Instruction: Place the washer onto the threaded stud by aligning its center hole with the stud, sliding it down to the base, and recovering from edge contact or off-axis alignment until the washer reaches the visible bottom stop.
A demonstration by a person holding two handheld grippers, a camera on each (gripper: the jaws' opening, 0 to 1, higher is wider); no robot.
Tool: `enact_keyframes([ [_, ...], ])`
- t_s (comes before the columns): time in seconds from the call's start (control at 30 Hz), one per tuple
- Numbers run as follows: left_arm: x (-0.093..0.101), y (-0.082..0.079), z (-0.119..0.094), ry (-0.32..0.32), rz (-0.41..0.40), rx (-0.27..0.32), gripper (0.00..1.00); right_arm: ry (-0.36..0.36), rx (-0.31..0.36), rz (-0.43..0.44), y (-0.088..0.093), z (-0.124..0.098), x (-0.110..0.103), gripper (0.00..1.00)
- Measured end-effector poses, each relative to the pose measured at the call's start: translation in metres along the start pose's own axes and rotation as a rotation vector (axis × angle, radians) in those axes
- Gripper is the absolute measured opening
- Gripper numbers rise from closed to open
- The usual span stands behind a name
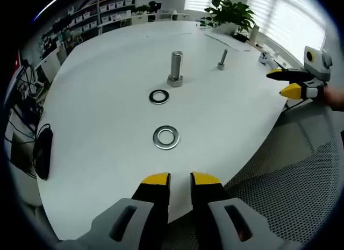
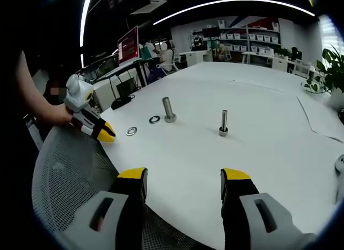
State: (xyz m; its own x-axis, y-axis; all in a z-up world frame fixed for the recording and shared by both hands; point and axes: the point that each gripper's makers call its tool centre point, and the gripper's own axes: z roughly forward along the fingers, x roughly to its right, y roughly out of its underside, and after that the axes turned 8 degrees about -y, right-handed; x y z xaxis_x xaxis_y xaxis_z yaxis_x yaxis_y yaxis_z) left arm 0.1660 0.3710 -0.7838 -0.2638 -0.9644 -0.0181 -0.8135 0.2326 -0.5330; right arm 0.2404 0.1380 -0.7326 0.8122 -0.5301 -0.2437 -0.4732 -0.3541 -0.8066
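On the white counter (image 1: 107, 126) two washers lie flat: the nearer washer (image 1: 166, 137) sits just ahead of the left tool (image 1: 180, 178), and the farther washer (image 1: 159, 97) lies just beside the base of the thick stud (image 1: 176, 69), close to it but not on it. The thick stud stands upright on its hex head, and a thinner stud (image 1: 222, 59) stands upright farther back and to the right, well apart from both washers. The left tool hovers over the counter's near edge with its yellow-tipped jaws only a narrow gap apart and nothing between them. In the left gripper view the right tool (image 1: 285, 82) comes in from the right edge, beyond the counter's rim, holding nothing. In the right gripper view the right tool (image 2: 184, 176) has its jaws spread wide and empty, above the counter (image 2: 258, 153) near its edge. From there the thick stud (image 2: 169, 109) and the thinner stud (image 2: 223, 123) both stand upright, with one washer (image 2: 154, 119) just beside the thick stud and the other washer (image 2: 131, 131) nearer the counter's edge, close to the left tool (image 2: 102, 131), which a hand (image 2: 56, 114) holds. A potted plant (image 1: 228, 13) stands at the counter's far end, and a black object (image 1: 42, 150) hangs at its left rim.
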Motion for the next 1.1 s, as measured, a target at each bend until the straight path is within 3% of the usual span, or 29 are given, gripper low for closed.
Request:
enact_keyframes([
  [0.1, -0.006, -0.005, -0.002, -0.046, 0.031, 0.023, 0.13, -0.005, 0.006, 0.009, -0.001, 0.000, -0.001, 0.58],
  [0.57, -0.009, -0.005, -0.001, -0.023, -0.005, -0.016, 0.17, -0.008, 0.005, 0.008, -0.001, 0.000, -0.001, 0.58],
  [0.63, -0.010, -0.008, -0.002, -0.027, 0.006, -0.023, 0.18, -0.006, 0.011, 0.011, -0.001, 0.000, 0.000, 0.58],
  [0.83, -0.012, -0.042, 0.003, -0.028, 0.010, 0.016, 0.20, -0.006, 0.019, 0.021, -0.003, -0.001, 0.000, 0.58],
  [1.1, -0.015, -0.046, 0.022, -0.017, 0.045, -0.060, 0.23, 0.000, 0.025, 0.031, -0.003, -0.001, 0.002, 0.57],
])
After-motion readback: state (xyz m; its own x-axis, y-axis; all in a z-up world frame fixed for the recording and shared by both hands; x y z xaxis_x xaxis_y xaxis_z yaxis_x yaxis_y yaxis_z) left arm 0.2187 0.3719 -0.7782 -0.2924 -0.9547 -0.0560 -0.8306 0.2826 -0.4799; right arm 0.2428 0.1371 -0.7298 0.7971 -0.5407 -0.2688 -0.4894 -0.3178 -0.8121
